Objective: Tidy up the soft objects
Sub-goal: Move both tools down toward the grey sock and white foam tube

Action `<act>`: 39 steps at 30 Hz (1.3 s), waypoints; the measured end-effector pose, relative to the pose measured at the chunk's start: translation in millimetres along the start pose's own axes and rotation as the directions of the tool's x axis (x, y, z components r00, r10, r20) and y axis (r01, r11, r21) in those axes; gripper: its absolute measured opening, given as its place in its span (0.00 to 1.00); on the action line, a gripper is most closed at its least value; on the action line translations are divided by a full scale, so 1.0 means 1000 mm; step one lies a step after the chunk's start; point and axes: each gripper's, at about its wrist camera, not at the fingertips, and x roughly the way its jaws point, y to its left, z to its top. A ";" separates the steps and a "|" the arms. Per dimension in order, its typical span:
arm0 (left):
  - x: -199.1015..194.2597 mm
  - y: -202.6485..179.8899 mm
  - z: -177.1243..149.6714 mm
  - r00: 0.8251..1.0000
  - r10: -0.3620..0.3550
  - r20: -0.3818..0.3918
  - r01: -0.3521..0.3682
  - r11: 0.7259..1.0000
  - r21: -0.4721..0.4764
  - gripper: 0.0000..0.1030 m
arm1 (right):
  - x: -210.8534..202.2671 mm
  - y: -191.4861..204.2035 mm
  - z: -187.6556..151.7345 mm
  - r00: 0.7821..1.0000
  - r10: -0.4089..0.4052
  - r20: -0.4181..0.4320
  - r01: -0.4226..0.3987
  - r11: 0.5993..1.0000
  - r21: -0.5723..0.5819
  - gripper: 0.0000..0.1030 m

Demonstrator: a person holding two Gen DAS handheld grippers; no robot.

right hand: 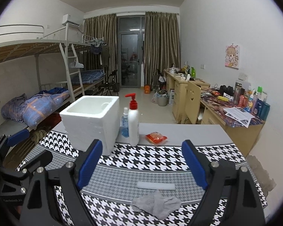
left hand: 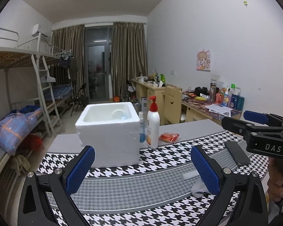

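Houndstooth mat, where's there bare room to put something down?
Free: the houndstooth mat between the foam box and the grey cloth, and the grey tabletop right of the red packet. Crowded: box, spray bottle and pump bottle stand close together; the white strip lies just behind the cloth.

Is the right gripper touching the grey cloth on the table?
Apart. In the right wrist view the right gripper stands open, and the grey cloth lies flat on the table between its fingers, with patterned mat visible on both sides.

Matt white foam box, soft grey cloth, glossy plastic pump bottle
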 end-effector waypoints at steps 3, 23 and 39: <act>0.005 -0.004 -0.003 1.000 -0.007 -0.006 0.007 1.000 -0.002 0.99 | 0.002 -0.011 -0.005 1.000 -0.009 -0.010 0.009 1.000 0.016 0.86; 0.035 -0.036 -0.027 0.998 -0.033 -0.050 0.032 0.999 -0.019 0.99 | 0.019 -0.049 -0.034 0.996 -0.025 -0.081 0.027 0.999 0.025 0.87; 0.058 -0.065 -0.047 0.988 -0.091 -0.122 0.090 0.996 -0.012 0.99 | 0.045 -0.071 -0.053 0.989 0.022 -0.148 -0.018 0.999 0.028 0.87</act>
